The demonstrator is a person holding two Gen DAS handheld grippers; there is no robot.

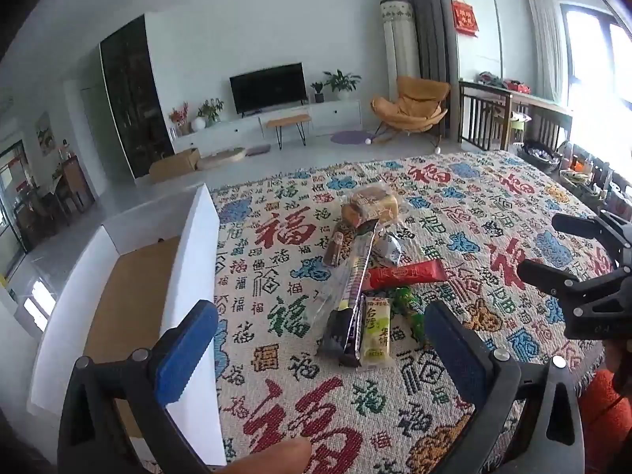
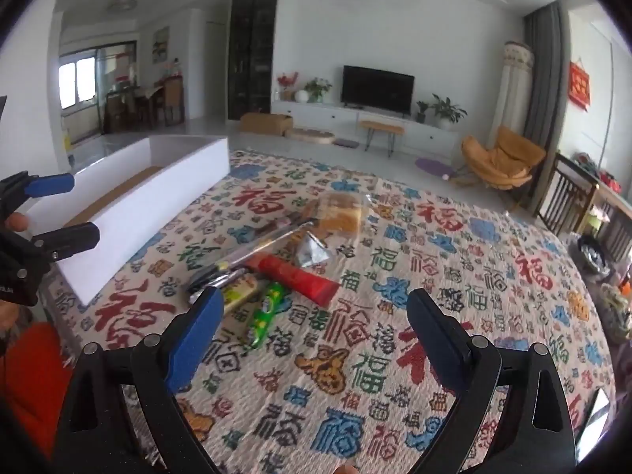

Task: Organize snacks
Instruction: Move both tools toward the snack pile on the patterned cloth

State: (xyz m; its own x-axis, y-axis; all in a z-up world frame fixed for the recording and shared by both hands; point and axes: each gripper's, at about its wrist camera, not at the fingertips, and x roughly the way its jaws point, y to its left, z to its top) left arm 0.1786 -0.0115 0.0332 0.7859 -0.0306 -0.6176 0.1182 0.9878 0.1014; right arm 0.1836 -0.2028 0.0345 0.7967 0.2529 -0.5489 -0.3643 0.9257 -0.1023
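Note:
A pile of snacks lies on the patterned tablecloth (image 1: 454, 213): a bagged bread (image 1: 371, 205) at the far end, a red packet (image 1: 407, 274), a yellow-green bar (image 1: 375, 331), a green packet (image 1: 412, 310) and a long clear pack (image 1: 355, 280). A white box (image 1: 193, 276) with a brown bottom stands left of them. My left gripper (image 1: 320, 339) is open above the near end of the pile. My right gripper (image 2: 312, 316) is open and empty, just right of the green packet (image 2: 266, 312); it also shows in the left wrist view (image 1: 553, 249). The red packet (image 2: 300, 276) and the bread (image 2: 341, 213) lie beyond it.
The white box (image 2: 150, 201) sits at the table's left edge. Dark chairs (image 2: 572, 197) and cluttered items stand at the right. Beyond the table are a TV (image 2: 377, 85), a low cabinet and an orange chair (image 2: 501, 158).

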